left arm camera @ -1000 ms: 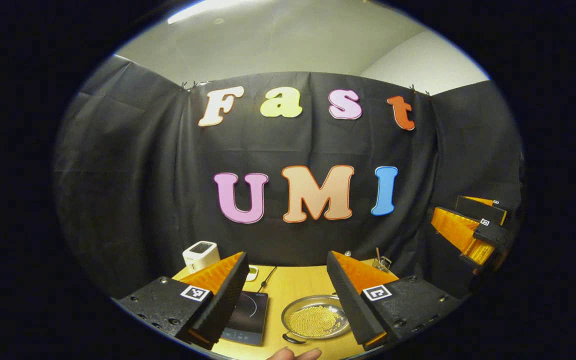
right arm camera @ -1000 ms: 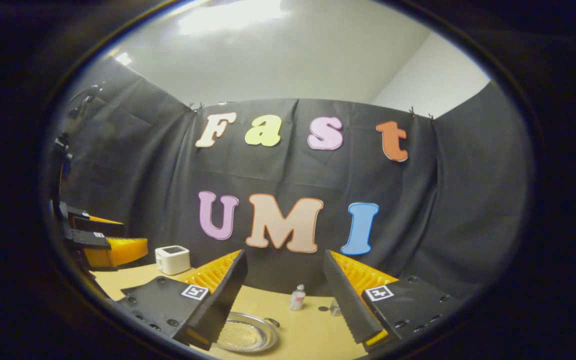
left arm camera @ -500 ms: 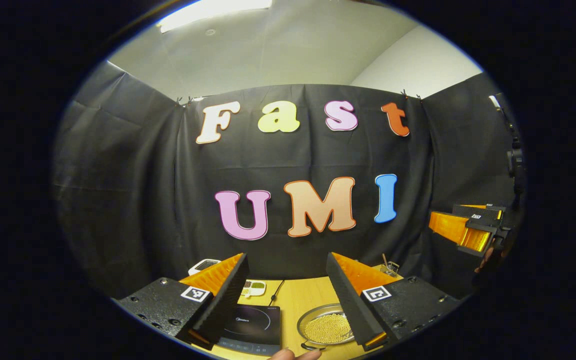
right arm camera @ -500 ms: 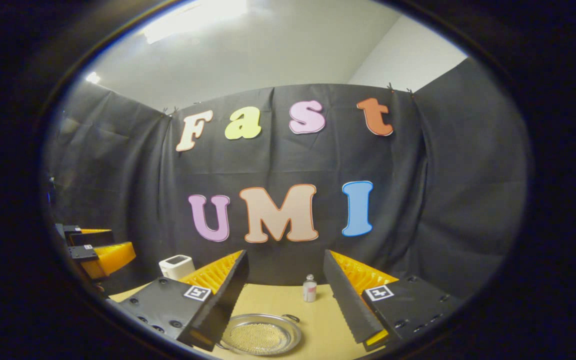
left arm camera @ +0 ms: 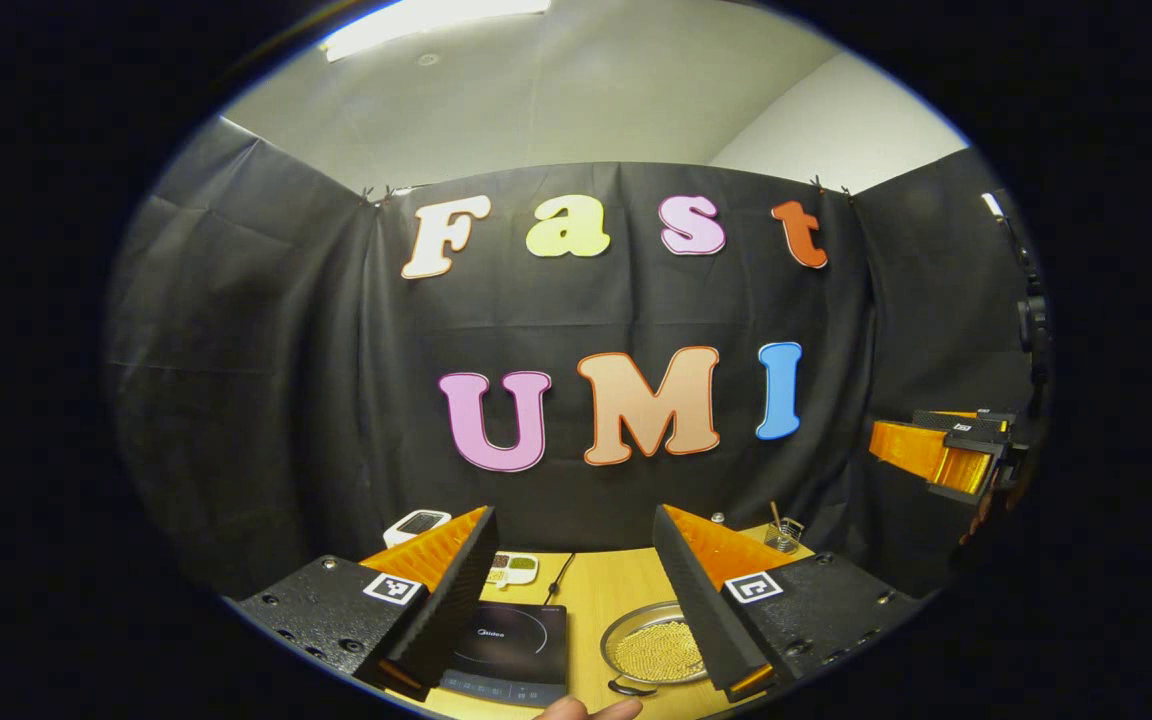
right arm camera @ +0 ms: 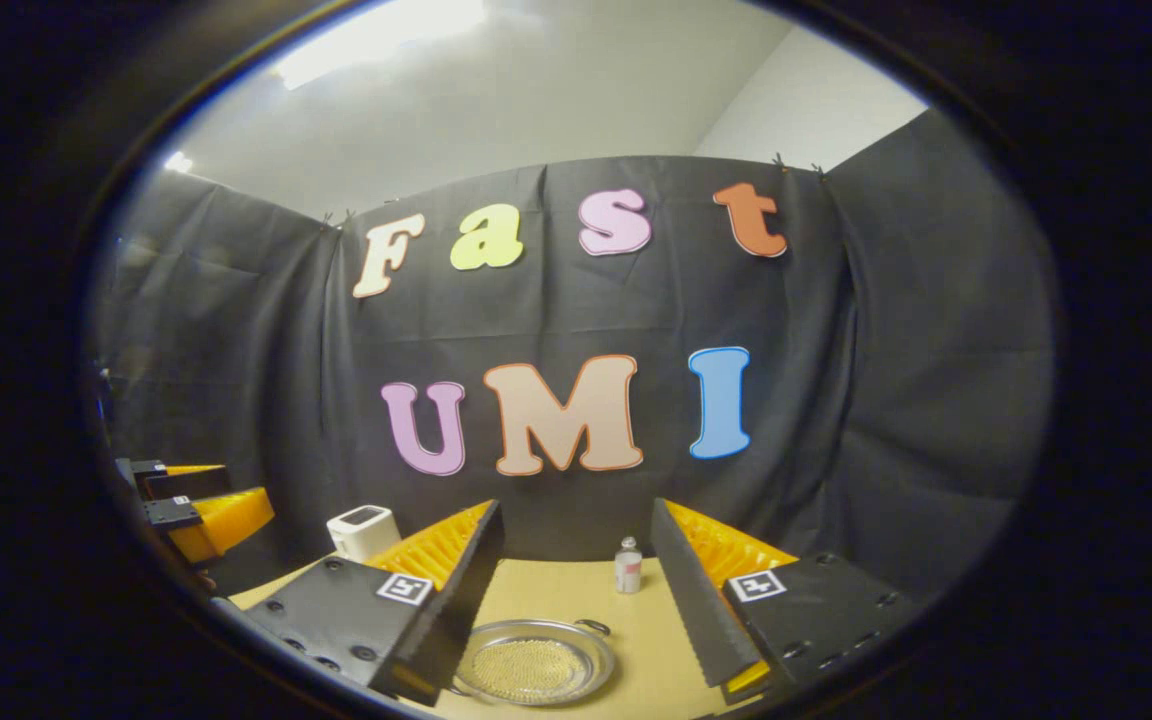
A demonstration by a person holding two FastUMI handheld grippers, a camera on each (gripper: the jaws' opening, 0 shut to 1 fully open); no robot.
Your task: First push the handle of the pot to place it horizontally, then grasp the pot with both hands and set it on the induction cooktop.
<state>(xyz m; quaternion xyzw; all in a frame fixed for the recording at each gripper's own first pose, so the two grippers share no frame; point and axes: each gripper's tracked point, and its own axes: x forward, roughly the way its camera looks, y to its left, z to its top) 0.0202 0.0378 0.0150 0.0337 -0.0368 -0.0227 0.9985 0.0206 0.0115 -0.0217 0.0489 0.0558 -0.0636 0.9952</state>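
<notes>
A shallow silver pot (left arm camera: 651,648) with yellow beads in it sits on the wooden table (left arm camera: 591,590), right of the black induction cooktop (left arm camera: 514,645). A dark loop handle (left arm camera: 629,688) sticks out at its near side. My left gripper (left arm camera: 573,520) hovers high above both, open and holding nothing. In the right gripper view the pot (right arm camera: 536,665) lies low between the fingers, with a loop handle (right arm camera: 593,627) on its far right rim. My right gripper (right arm camera: 576,520) is open and well above it. Each gripper also shows from the side, the right gripper (left arm camera: 944,452) and the left gripper (right arm camera: 194,500).
A white box-shaped device (left arm camera: 416,523) stands at the table's back left, with a small dish (left arm camera: 512,568) beside the cooktop's cord. A wire holder (left arm camera: 784,535) is at the back right. A small bottle (right arm camera: 628,565) stands behind the pot. A fingertip (left arm camera: 586,708) shows at the bottom edge.
Both grippers have drifted and tilted while staying open. In the left gripper view more of the cooktop shows and the pot sits farther right. In the right gripper view the pot has moved toward the centre.
</notes>
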